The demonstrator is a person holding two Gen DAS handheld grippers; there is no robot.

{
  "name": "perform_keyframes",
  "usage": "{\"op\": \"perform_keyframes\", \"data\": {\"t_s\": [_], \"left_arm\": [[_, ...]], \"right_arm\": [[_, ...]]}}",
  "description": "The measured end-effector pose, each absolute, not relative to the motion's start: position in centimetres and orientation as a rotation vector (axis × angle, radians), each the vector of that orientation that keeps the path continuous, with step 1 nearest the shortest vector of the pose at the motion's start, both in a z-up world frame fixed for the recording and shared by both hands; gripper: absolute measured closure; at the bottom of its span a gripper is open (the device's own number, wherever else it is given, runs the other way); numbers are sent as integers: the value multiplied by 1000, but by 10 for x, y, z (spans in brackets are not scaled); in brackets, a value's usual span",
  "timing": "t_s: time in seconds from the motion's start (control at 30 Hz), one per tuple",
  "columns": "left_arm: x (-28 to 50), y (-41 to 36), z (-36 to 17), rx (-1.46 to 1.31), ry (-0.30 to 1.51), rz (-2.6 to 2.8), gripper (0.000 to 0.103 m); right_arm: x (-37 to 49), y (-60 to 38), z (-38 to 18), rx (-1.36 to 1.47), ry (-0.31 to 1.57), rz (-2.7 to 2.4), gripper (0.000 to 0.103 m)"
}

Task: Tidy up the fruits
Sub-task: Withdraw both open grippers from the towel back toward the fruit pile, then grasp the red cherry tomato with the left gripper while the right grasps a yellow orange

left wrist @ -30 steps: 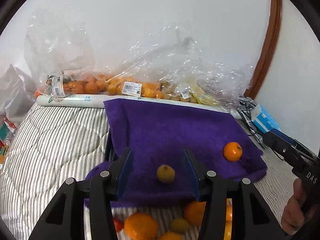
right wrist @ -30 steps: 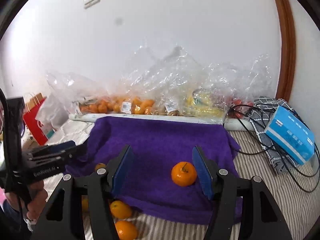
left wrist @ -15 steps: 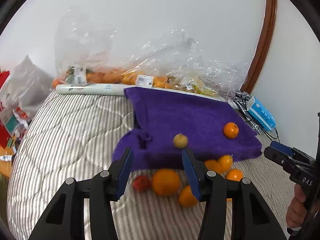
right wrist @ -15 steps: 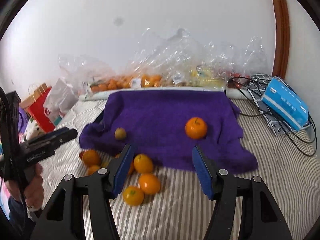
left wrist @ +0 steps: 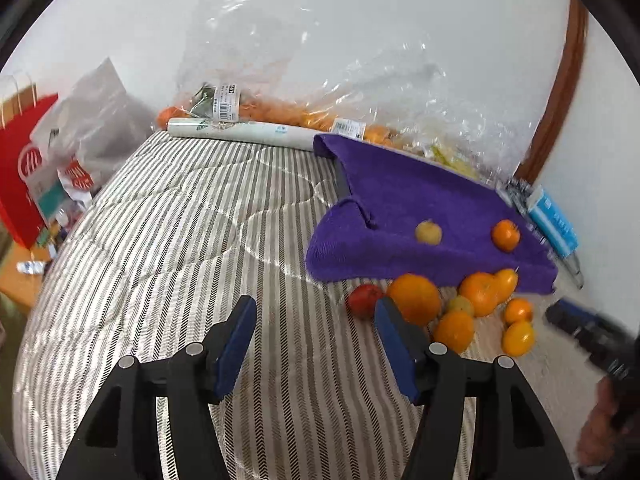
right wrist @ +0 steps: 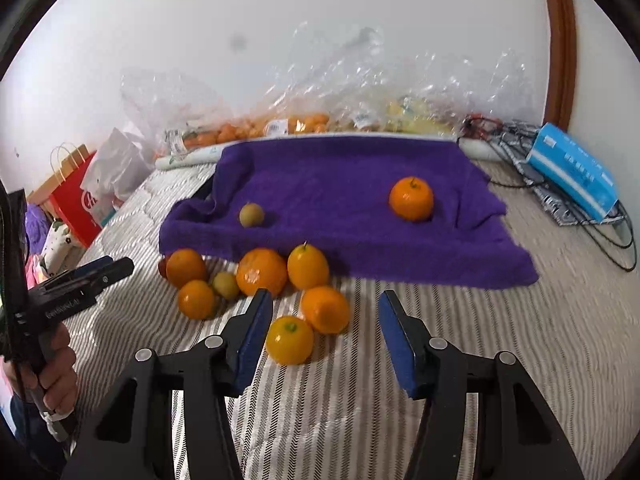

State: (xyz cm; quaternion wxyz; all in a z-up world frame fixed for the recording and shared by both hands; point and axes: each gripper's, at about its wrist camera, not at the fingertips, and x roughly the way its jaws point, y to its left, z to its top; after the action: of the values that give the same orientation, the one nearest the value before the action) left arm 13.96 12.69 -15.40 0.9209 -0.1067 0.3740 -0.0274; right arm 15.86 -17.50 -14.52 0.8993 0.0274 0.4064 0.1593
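Behind purple towel (right wrist: 344,200), plastic bags (right wrist: 320,92) (fruit-filled), blue box (right wrist: 572,170)

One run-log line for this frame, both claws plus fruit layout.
left claw: opening, empty | right claw: closing, nothing gripped | purple towel: orange, small yellow-green fruit | loose fruit pile: on striped bedcover
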Motion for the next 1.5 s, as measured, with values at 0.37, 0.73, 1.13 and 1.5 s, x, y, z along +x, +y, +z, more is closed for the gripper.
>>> {"op": "perform_keyframes", "data": {"t_s": [0.37, 0.73, 1.13, 1.5], "left_arm": [[141, 125, -161, -226, 778, -64, 44], [152, 112, -172, -189, 851, -114, 46], [180, 80, -180, -36, 908, -77, 58], [180, 83, -181, -140, 886, -174, 79]], "right_arm": [[160, -150, -177, 27, 929, 367, 59], [147, -172, -165, -4, 865, 374, 70], [156, -227, -167, 12, 822, 310, 70], [162, -234, -174, 92, 846, 375, 70]]}}
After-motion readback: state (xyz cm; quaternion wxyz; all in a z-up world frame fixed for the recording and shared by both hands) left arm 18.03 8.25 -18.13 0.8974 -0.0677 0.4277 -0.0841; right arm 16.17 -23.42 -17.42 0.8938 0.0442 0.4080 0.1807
